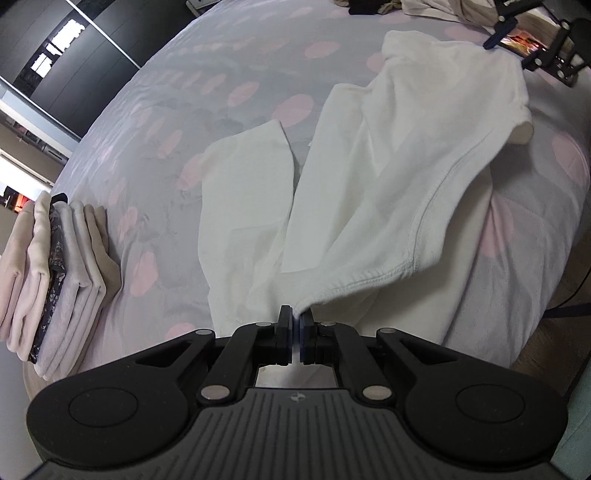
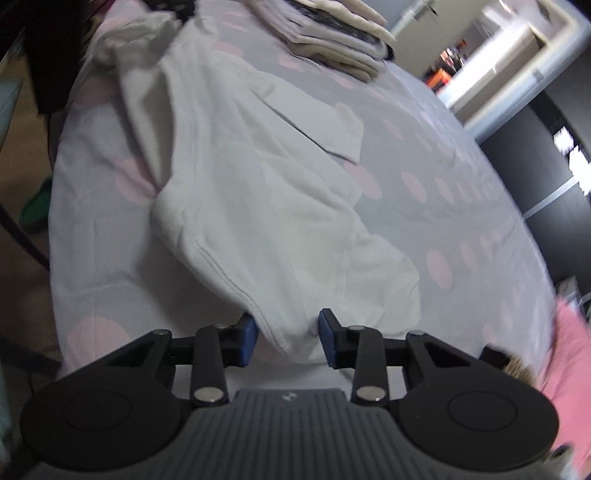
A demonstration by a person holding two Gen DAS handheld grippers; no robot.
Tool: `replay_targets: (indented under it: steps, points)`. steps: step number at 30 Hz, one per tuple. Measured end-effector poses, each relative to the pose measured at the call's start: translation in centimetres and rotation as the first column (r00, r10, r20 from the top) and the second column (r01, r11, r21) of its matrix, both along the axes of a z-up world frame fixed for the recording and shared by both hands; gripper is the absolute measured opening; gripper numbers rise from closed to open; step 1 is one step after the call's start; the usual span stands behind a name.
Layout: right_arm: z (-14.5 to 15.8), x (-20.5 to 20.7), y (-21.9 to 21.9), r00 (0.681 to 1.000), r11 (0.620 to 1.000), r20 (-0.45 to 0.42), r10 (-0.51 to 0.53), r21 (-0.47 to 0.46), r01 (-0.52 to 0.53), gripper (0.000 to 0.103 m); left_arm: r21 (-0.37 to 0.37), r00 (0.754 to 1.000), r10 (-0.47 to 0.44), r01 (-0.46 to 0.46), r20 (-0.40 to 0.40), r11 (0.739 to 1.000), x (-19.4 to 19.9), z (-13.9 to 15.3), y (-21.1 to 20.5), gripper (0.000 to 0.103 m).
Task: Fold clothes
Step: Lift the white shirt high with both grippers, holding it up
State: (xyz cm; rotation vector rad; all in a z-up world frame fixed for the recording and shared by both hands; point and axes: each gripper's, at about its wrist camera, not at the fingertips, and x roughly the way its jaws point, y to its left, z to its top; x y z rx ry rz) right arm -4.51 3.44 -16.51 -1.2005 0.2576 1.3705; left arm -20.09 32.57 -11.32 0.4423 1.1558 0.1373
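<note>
Two grippers are seen at a white garment [image 1: 373, 192] spread over a grey bedspread with pink dots [image 1: 221, 92]. The left gripper [image 1: 296, 325] is closed, its jaws pinched together on a hemmed corner of the garment, which is drawn up taut from the pinch and runs away ahead of the jaws. The right gripper [image 2: 287, 332] is held with its jaws apart, and a stitched edge of the same garment [image 2: 258, 206] lies between its blue pads [image 2: 246, 338]; whether either pad touches the cloth cannot be told. Ahead of the left jaws and slightly to their left, a flat folded-over part of the garment rests on the bedspread. Well to the left of the left jaws, a stack of folded clothes [image 1: 55, 273] is set on the bedspread; in the right wrist view the stack [image 2: 332, 33] is seen far ahead of the jaws. Far ahead of the left jaws, a heap of unfolded clothes [image 1: 424, 9] is seen at the far edge of the bed.
</note>
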Motion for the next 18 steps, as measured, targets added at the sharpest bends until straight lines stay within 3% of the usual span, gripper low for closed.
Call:
replay_targets:
  steps: [3, 8, 14, 18]
  points:
    - [-0.7, -1.8, -0.3, 0.989, 0.995, 0.108, 0.099, -0.016, -0.098, 0.036, -0.017, 1.000, 0.022, -0.022, 0.012, 1.000, 0.3, 0.2, 0.3, 0.002]
    - [-1.3, -3.2, -0.1, 0.972, 0.989, 0.180, 0.150, -0.012, -0.151, 0.010, -0.014, 0.998, 0.048, -0.047, 0.029, 0.999, 0.3, 0.7, 0.3, 0.002]
    - [1.7, -2.5, 0.7, 0.978, 0.989, 0.191, -0.080, 0.138, 0.054, 0.006, -0.048, 0.981, 0.137, -0.132, 0.136, 0.990, 0.0, 3.8, 1.3, 0.002]
    - [6.9, -0.7, 0.9, 0.951, 0.920, 0.142, -0.274, 0.329, 0.215, 0.005, -0.074, 0.944, 0.193, -0.180, 0.269, 0.981, 0.2, 8.5, 2.1, 0.002]
